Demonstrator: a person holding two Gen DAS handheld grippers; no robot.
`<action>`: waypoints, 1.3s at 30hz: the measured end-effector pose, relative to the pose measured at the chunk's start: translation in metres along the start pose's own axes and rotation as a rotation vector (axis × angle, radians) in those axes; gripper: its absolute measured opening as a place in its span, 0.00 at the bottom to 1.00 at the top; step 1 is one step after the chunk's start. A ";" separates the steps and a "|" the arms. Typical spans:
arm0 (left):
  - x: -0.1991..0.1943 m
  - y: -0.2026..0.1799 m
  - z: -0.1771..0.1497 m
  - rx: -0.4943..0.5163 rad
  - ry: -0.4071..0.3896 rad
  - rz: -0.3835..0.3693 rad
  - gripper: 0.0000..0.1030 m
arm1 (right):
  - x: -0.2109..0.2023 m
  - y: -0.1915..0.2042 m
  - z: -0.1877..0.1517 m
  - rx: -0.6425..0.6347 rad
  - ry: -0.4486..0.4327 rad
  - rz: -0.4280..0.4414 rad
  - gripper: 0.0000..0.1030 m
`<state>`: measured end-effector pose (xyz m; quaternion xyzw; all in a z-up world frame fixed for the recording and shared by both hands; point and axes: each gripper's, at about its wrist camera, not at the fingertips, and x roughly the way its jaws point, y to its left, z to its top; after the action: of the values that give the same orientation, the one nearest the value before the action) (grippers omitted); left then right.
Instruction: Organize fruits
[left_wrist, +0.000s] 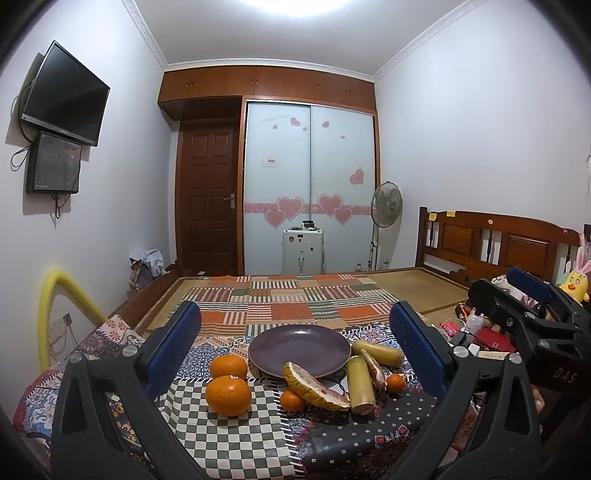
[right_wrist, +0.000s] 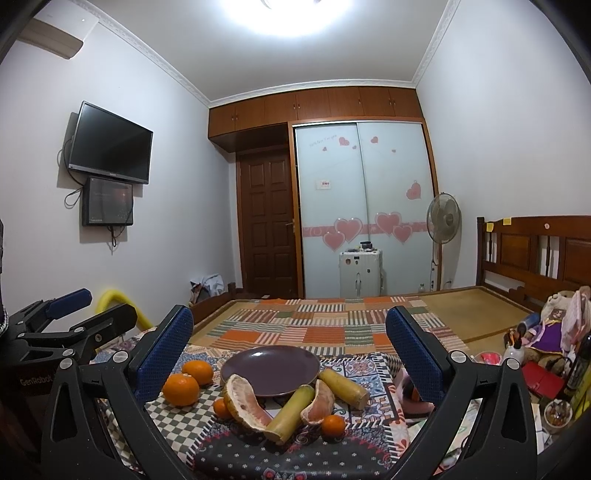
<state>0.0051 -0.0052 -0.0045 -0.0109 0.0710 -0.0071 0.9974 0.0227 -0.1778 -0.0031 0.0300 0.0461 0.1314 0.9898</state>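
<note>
Both your claws stand wide open and hold nothing: the left gripper (left_wrist: 295, 339) frames the whole fruit pile between its blue pads, and the right gripper (right_wrist: 290, 341) does the same from its side; neither touches any fruit.

Take the round dark purple plate (left_wrist: 299, 349) as your landmark; it lies bare on the patchwork cloth (left_wrist: 229, 435), so by the look of it nothing is sorted yet and the whole job is left.

Nearest you, in front of the plate, lie a curved wedge of pomelo with yellow rind (left_wrist: 314, 387), a short pale yellow-green cane stick (left_wrist: 361, 384) and a small orange mandarin (left_wrist: 291, 400); a second pomelo wedge (right_wrist: 318, 400) leans against that stick, with another small mandarin (right_wrist: 333, 426) just beside it.

To the left of the plate sit two large round oranges (left_wrist: 228, 395), one behind the other, the farther one just beside the rim; at the plate's right edge lies a second yellow-green cane stick (left_wrist: 376, 352).

Beyond the plate the checked quilt (left_wrist: 295, 295) runs on, with no fruit visible there.

Every piece is still to be lifted; the near wedge looks the easiest start.
</note>
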 end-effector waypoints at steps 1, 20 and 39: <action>0.000 0.000 0.000 0.000 0.000 0.000 1.00 | 0.000 0.000 0.000 0.000 0.000 0.000 1.00; 0.000 0.000 -0.001 -0.001 0.001 -0.004 1.00 | 0.000 0.002 0.000 0.001 0.006 0.004 1.00; 0.002 0.000 -0.002 -0.005 0.006 -0.005 1.00 | 0.001 0.003 -0.002 -0.008 0.014 0.014 1.00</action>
<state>0.0066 -0.0051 -0.0070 -0.0136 0.0742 -0.0092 0.9971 0.0223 -0.1748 -0.0045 0.0254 0.0526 0.1388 0.9886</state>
